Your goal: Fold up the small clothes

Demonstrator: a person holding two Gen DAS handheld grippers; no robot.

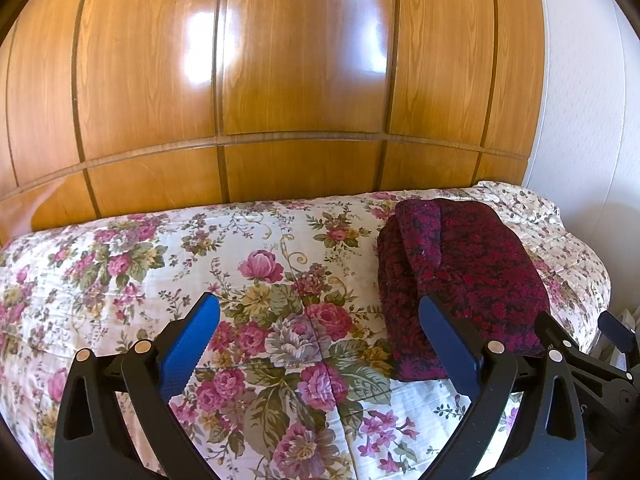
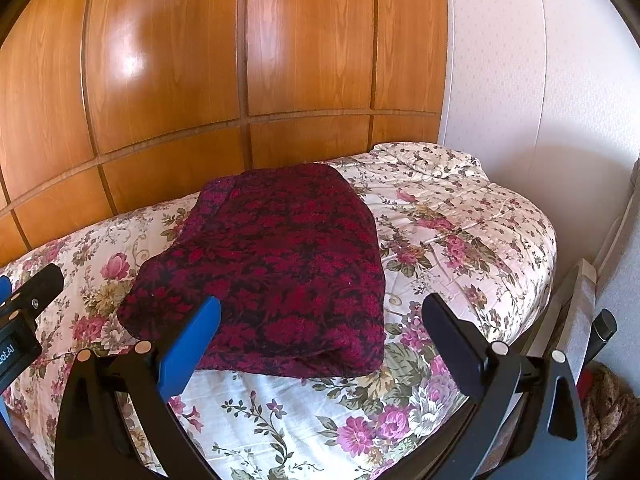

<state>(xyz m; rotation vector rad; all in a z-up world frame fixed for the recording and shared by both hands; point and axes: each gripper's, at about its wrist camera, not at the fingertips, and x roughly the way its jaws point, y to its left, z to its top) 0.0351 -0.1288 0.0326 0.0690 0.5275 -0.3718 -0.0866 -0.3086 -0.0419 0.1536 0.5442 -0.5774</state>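
Note:
A dark red and black patterned garment (image 2: 272, 264) lies folded into a compact rectangle on the floral bedspread (image 2: 460, 240). In the left wrist view the same garment (image 1: 460, 276) sits to the right. My left gripper (image 1: 320, 308) is open above the bedspread (image 1: 160, 264), its right finger just in front of the garment's near edge, nothing held. My right gripper (image 2: 322, 310) is open too, hovering over the garment's near edge with nothing between its blue pads (image 2: 188, 348). Part of the right gripper (image 1: 592, 352) shows at the left view's right edge.
Glossy wooden wardrobe doors (image 1: 304, 80) rise right behind the bed. A white wall (image 2: 540, 80) stands at the right, with a narrow gap, a light panel (image 2: 580, 312) and a brown cloth heap (image 2: 608, 400) beside the bed. The left gripper's body (image 2: 24, 320) enters at the right view's left edge.

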